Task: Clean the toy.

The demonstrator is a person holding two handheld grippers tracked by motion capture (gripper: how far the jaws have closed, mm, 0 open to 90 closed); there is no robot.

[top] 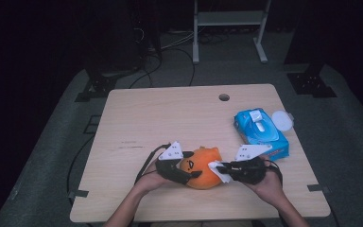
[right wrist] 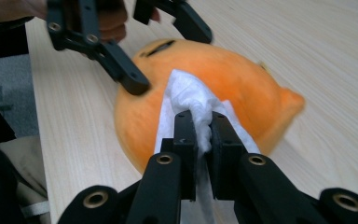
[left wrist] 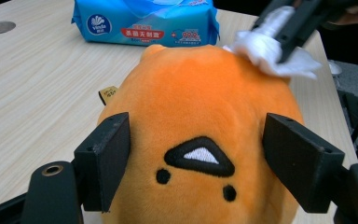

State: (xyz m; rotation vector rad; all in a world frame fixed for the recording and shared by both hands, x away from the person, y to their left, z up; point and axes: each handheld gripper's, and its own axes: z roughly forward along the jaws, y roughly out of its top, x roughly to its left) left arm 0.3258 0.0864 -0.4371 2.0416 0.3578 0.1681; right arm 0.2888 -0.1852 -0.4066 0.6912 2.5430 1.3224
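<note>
High view first: the orange plush toy (top: 202,169) lies near your edge of the table (top: 146,118), and everything below is placed from it. Beyond the toy and to its right sits the blue wipe pack (top: 261,133), its lid flipped open, with a round white lid (top: 282,119) just beside the pack's far corner. What is inside the pack cannot be made out from above.

Your left gripper view gives you what the high view cannot: the toy's stitched face, with 2 black dots and a dark triangle, and the printed front of the pack behind the toy. Your right gripper view shows the wipe bunched up between its own jaws and the toy's pointed ear on the far side.

Your left gripper (top: 177,171) sits at the toy's left side. Its 2 jaws stand apart around the toy, 1 on each flank, and seem to just touch the plush without squeezing it. Your right gripper (top: 224,169) is at the toy's right side, jaws clamped together on a white wipe (top: 219,170), and the wipe rests on the toy's upper surface.
</note>
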